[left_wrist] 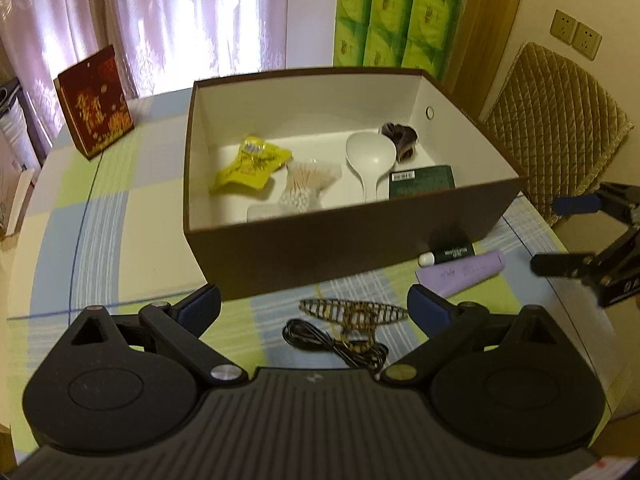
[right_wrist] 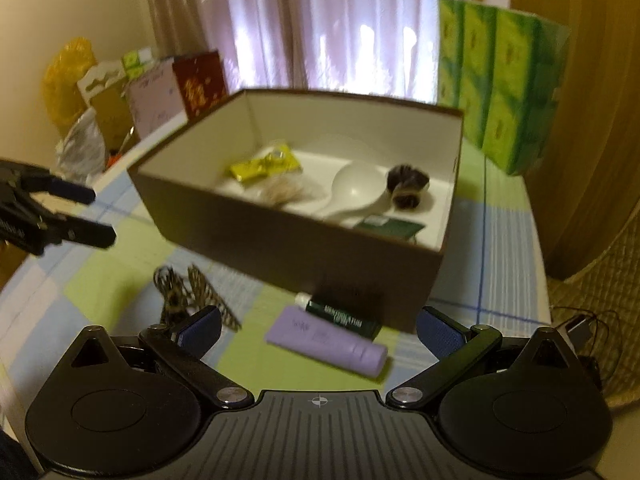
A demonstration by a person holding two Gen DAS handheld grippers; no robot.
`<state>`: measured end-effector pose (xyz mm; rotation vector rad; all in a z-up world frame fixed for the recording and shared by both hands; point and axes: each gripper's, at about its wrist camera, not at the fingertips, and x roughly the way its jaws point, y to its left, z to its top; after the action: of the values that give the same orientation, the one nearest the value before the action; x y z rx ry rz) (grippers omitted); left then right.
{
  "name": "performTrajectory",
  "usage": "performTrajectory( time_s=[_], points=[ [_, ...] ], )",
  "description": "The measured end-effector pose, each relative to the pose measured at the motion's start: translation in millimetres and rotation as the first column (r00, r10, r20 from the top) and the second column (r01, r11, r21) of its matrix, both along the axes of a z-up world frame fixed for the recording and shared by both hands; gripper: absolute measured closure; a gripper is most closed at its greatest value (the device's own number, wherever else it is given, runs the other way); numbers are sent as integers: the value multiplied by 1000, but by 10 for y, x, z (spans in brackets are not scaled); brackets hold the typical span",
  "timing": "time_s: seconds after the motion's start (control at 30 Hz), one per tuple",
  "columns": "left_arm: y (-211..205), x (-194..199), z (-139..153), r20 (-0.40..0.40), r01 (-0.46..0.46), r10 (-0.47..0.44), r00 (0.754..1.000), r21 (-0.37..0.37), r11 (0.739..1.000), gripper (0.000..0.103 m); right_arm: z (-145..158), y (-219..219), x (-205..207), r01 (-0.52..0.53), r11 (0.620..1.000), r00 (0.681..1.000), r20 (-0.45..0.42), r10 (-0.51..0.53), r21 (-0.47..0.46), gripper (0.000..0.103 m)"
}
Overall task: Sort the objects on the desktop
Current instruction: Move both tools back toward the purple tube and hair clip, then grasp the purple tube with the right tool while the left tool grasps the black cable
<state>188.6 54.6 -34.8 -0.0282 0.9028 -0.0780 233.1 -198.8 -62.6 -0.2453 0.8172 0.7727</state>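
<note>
Sorting is partway, judging by the layout: the brown box (left_wrist: 352,236) on the table (left_wrist: 120,240) already has a yellow packet (left_wrist: 252,166), cotton swabs (left_wrist: 306,188), a white spoon (left_wrist: 370,160), a dark hair tie (left_wrist: 400,138) and a green card (left_wrist: 424,180) inside. Still out on the table, in front of the box: a tortoiseshell hair clip (left_wrist: 354,314) lying on a black cable (left_wrist: 332,344), a purple tube (right_wrist: 328,344), and a small dark green lip balm (right_wrist: 340,314) just beside the tube, close against the box wall.

Left gripper (left_wrist: 314,308) is wide open w/ nothing held, hanging just above and near the clip, which sits roughly between its blue pads. Right gripper (right_wrist: 320,326) is also spread fully, empty, w/ tube and balm between its fingers but not touching either.

Next step, prob: left takes the clip, right takes the tube. To do it well: drop the left straight down and close across the clip's narrow body, not the cable, since they overlap and the cable could drag along. For the right, grip the tube mid-length across its width; keep the far finger clear of the balm, else it rolls or gets pinched too. Lift high enough to clear the box rim before releasing inside
</note>
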Motion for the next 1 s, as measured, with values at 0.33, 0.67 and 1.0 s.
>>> performTrajectory(
  time_s=[0.33, 0.67, 1.0],
  points=[
    [3, -79, -153, -39, -25, 26, 999, 18, 1000, 5, -485, 72, 77, -165, 981, 985, 40, 169, -98, 6],
    [-5, -144, -340, -96, -36, 38, 995, 18, 999, 5, -782, 183, 123, -268, 942, 953, 88, 289, -201, 36],
    [-49, -122, -517, -132, -37, 38, 990, 11, 999, 5, -753, 197, 31, -277, 934, 955, 40, 293, -226, 69]
  ],
)
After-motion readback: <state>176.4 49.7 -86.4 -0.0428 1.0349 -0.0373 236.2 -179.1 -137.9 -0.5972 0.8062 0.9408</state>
